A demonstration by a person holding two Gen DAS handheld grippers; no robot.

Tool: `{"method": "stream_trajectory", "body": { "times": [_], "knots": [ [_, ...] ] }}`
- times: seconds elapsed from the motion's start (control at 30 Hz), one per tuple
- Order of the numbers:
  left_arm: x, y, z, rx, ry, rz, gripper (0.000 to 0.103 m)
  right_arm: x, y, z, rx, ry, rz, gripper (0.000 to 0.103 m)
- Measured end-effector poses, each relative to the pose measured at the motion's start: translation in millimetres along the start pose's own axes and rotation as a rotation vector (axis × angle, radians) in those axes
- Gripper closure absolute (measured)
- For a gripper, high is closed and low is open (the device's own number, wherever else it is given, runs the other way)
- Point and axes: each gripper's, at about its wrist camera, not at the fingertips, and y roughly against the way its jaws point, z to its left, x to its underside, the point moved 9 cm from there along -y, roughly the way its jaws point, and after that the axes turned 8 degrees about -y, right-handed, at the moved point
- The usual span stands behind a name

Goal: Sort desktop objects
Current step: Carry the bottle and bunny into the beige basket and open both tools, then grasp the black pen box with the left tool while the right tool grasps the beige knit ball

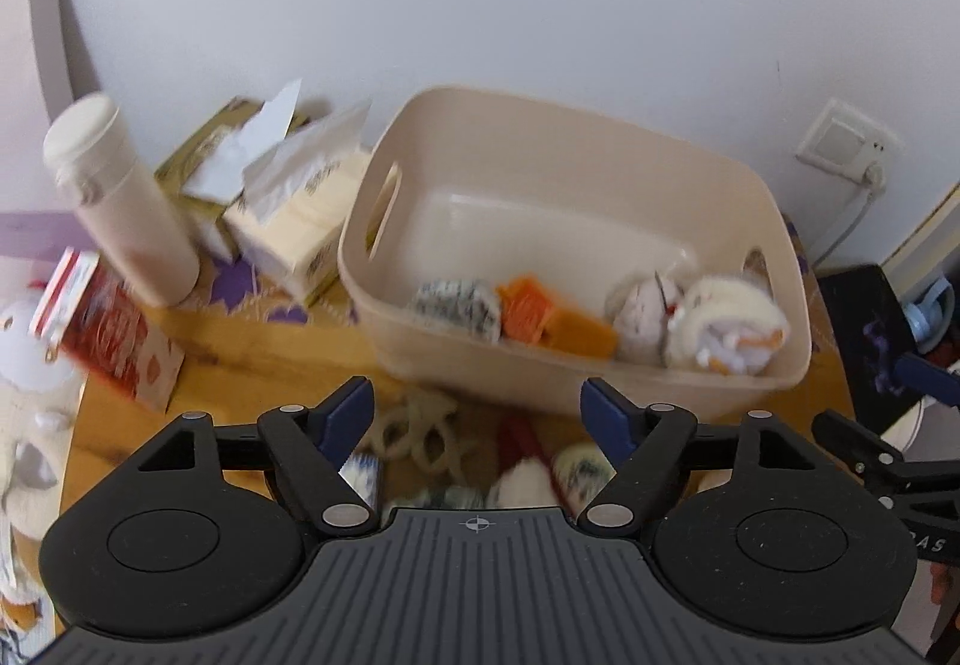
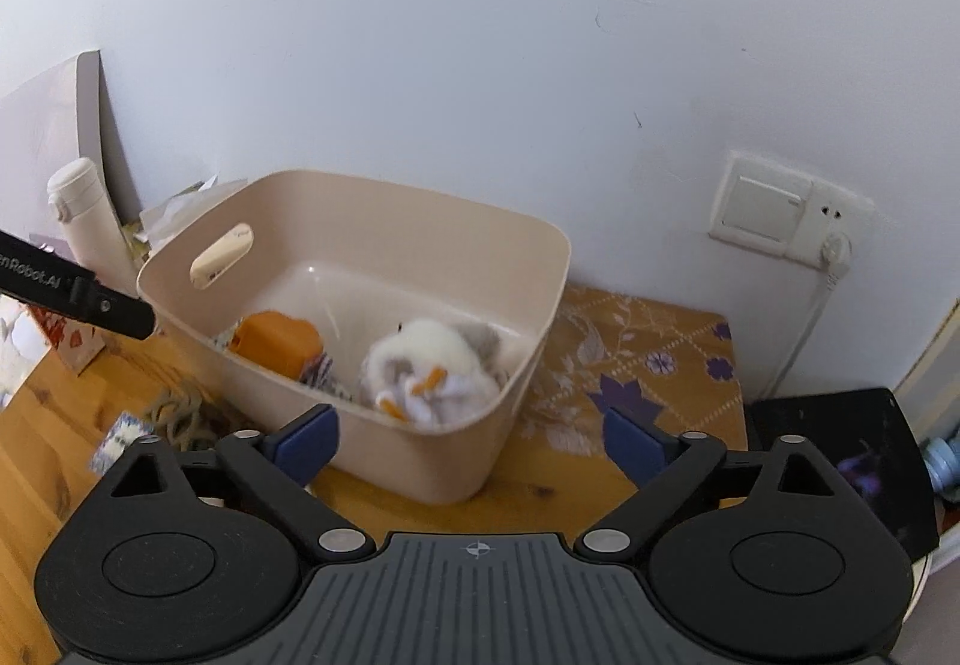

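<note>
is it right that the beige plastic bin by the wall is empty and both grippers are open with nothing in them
Not quite. The beige plastic bin is not empty: the right wrist view shows a white plush toy and an orange plastic block inside it. The rest holds: the left gripper and right gripper are open with nothing in them.

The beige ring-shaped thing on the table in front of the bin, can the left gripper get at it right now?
Probably yes. The left gripper is open and empty, and the beige ring-shaped thing lies on the wooden table just beyond its fingertips, outside the beige bin, with nothing over it.
</note>
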Motion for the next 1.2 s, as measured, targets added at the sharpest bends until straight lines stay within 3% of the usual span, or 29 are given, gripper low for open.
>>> {"method": "stream_trajectory", "body": {
  "times": [0.5, 1.1, 1.2],
  "knots": [
    [104, -14, -13, 0.043, 0.006, 0.210, 0.025, 72, -1, 7, -0.009, 0.077, 0.144, 0.000],
    [125, -56, -22, 0.085, 0.130, 0.319, 0.026, 90, -45, 3, -0.040, 0.028, 0.226, 0.000],
    [127, -60, -22, 0.114, 0.172, 0.323, 0.035, 90, -52, 3, -0.049, 0.021, 0.235, 0.004]
  ]
}}
